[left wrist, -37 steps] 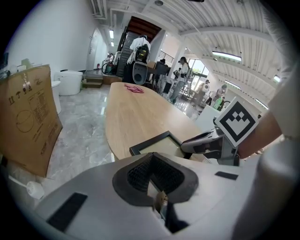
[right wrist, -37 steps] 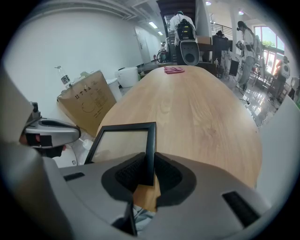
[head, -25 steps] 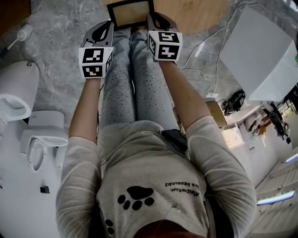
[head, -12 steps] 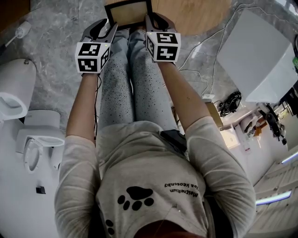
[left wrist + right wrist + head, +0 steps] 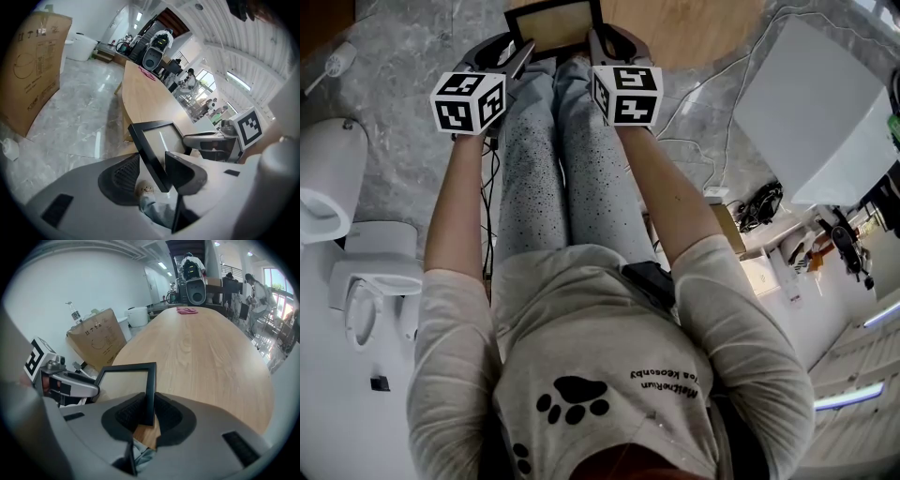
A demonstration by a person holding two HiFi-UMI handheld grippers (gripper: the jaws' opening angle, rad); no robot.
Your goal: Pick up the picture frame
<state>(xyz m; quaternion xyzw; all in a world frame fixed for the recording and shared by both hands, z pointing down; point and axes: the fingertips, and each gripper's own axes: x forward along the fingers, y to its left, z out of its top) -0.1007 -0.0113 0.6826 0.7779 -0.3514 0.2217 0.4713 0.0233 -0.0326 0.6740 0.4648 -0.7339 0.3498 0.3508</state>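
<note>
Right hand-held gripper (image 5: 149, 412) was clamped tight on the right edge of the picture frame (image 5: 125, 384), keeping it upright at the near edge of the wooden counter (image 5: 201, 343). Over on the other side, the left hand-held gripper (image 5: 154, 174) had just been opening its jaws. They stood wide apart, with the frame's left edge in the gap, not squeezed.
</note>
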